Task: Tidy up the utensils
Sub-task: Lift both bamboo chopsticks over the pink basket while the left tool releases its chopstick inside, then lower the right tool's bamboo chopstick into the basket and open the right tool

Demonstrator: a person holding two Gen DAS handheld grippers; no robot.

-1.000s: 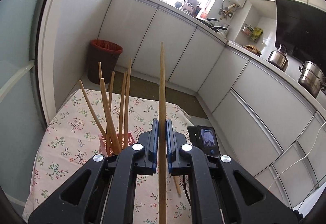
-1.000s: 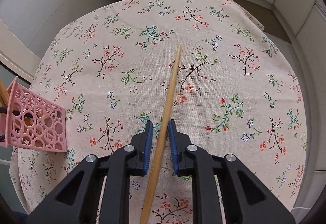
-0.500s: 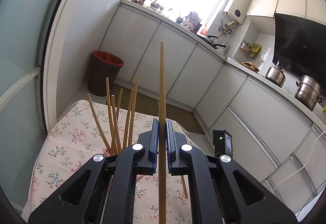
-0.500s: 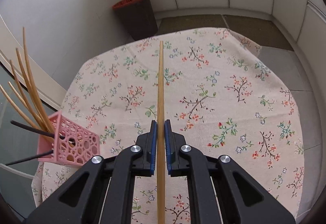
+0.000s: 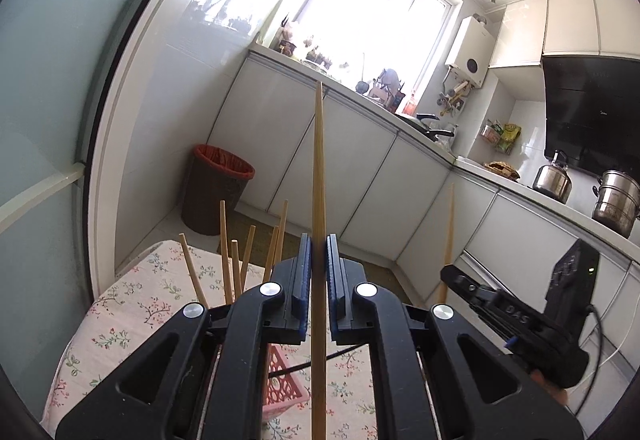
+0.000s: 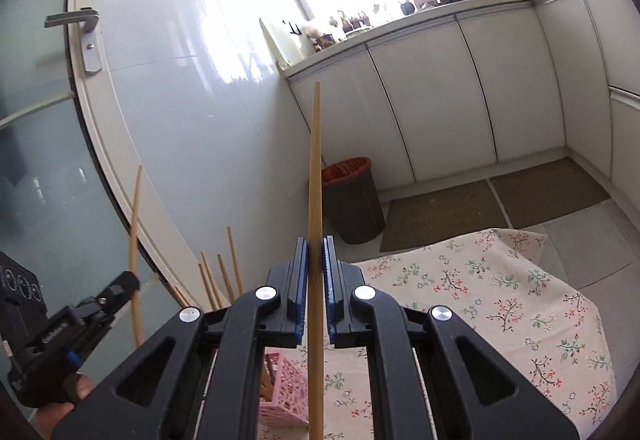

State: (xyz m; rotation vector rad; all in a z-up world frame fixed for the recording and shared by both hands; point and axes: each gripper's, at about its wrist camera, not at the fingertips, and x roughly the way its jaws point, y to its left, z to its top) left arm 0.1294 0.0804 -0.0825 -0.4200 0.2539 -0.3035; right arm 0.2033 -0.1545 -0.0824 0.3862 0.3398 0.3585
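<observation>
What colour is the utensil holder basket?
Pink, with a cut-out lattice; the basket shows best in the right wrist view.

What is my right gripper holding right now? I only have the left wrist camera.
Observer: The right gripper is shut on one chopstick, which stands straight up between its fingers.
Operator: Where is the holder from that side?
Observer: The pink holder sits low in the right wrist view, just left of that chopstick, on the floral tablecloth.
Operator: Anything over there that I can't see?
Observer: A glass door with a metal door handle stands at the far left.
</observation>
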